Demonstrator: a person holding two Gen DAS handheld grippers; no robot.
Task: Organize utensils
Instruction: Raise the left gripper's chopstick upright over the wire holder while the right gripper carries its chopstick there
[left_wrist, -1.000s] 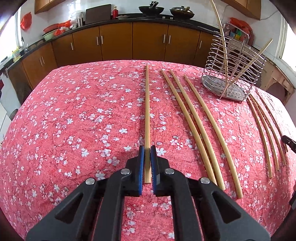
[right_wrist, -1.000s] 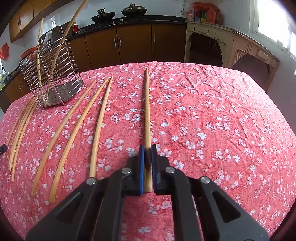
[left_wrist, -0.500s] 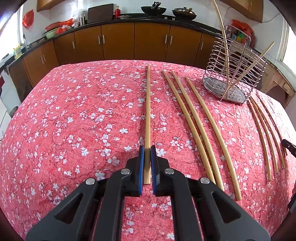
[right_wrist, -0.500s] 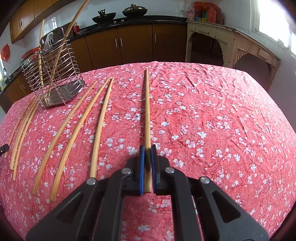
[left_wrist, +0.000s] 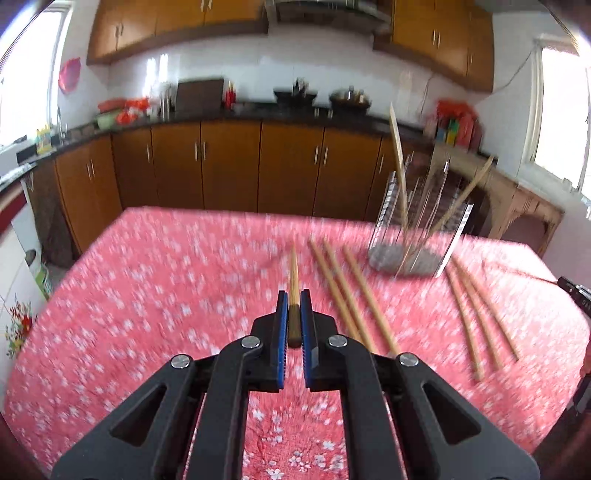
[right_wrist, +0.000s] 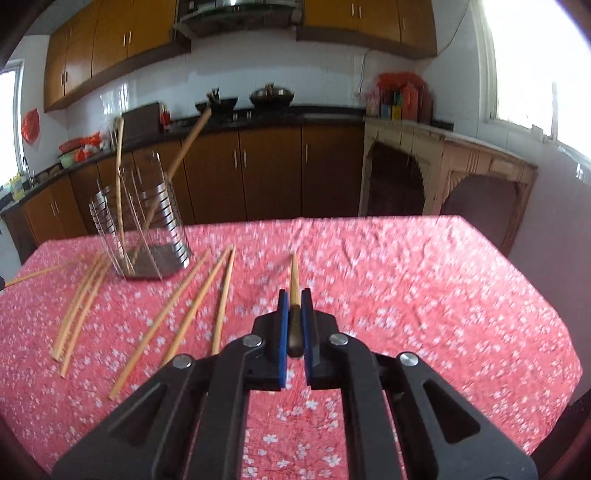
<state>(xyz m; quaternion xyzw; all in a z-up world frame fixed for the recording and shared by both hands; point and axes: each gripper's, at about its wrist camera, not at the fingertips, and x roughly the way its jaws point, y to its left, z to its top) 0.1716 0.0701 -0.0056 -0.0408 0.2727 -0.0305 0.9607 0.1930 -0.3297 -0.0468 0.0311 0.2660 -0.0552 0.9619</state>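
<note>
Bamboo chopstick (left_wrist: 293, 280) clamped by its dark butt end in left tongs (left_wrist: 294, 314), another (right_wrist: 294, 277) likewise in right tongs (right_wrist: 294, 314), both lifted over the worktop (right_wrist: 406, 277): probably light, stiff, smooth, liable to swivel; wire holder (right_wrist: 147, 229) beyond.

No legible text, label, brand, number or sign in either view. Coloured packages (right_wrist: 400, 99) on far right counter: printing too blurred to read. Red hanging (left_wrist: 69, 75) on far left wall: no characters discernible.
</note>
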